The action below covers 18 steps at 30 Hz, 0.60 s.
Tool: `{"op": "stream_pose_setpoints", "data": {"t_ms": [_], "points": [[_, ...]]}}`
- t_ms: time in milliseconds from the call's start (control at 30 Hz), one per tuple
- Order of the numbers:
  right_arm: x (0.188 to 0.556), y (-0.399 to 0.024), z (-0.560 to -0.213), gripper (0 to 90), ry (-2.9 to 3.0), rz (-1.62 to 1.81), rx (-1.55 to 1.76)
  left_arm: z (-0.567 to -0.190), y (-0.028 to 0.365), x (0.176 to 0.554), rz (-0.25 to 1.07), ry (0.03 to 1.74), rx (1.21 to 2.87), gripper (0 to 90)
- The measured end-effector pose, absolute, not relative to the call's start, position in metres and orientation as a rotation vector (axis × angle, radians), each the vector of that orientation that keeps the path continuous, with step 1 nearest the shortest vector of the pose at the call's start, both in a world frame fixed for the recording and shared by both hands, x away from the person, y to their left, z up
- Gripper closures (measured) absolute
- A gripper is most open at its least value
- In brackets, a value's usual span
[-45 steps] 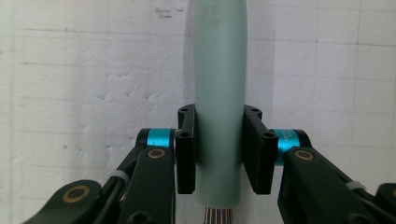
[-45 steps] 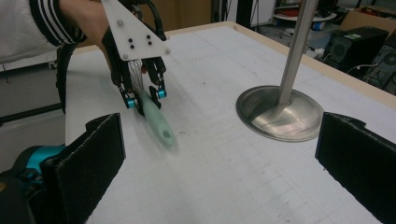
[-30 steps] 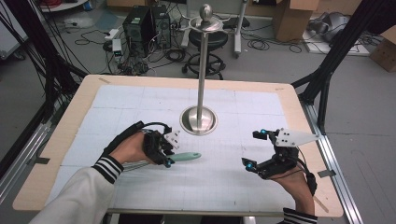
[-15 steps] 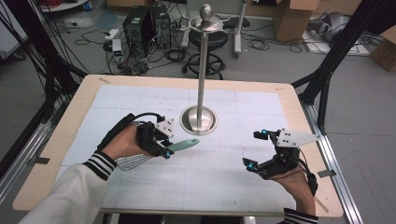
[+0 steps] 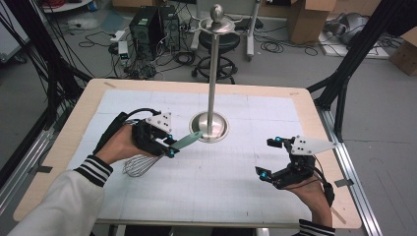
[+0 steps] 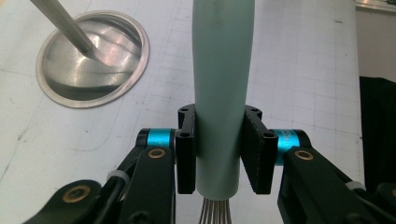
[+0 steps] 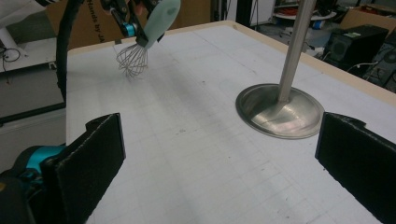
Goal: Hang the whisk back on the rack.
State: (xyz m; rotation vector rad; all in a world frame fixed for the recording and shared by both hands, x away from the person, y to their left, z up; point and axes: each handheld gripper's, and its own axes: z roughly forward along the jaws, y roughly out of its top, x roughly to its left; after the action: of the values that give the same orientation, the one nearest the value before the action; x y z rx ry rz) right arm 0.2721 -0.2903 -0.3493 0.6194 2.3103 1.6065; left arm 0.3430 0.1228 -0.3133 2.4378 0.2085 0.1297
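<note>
Between the left gripper's point(image 5: 169, 147) black pads sat the whisk point(image 6: 219, 93), clamped by its pale green handle — wire loops hanging clear above the table point(image 5: 236, 196), handle tip pointing toward the steel stand point(image 5: 211, 125). Well apart, the right gripper point(image 5: 270, 158) gaped, holding nothing.

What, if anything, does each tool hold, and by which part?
Left tool: pale green-handled wire whisk, clamped by its handle near the wires. Right tool: nothing.
</note>
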Motion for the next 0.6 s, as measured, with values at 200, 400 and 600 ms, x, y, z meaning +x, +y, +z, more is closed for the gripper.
{"op": "stream_pose_setpoints", "data": {"t_ms": [200,400,600], "points": [[0.272,-0.290,-0.349,0.5,2.312,1.611,0.616,-0.299,0.127,0.344,0.143,0.225,2.380,69.3],[0.271,-0.292,-0.348,0.4,2.304,1.614,0.615,-0.287,0.135,0.345,0.168,0.251,2.345,69.3],[0.271,-0.292,-0.348,0.5,2.304,1.617,0.619,-0.277,0.144,0.348,0.165,0.276,2.298,69.3]]}}
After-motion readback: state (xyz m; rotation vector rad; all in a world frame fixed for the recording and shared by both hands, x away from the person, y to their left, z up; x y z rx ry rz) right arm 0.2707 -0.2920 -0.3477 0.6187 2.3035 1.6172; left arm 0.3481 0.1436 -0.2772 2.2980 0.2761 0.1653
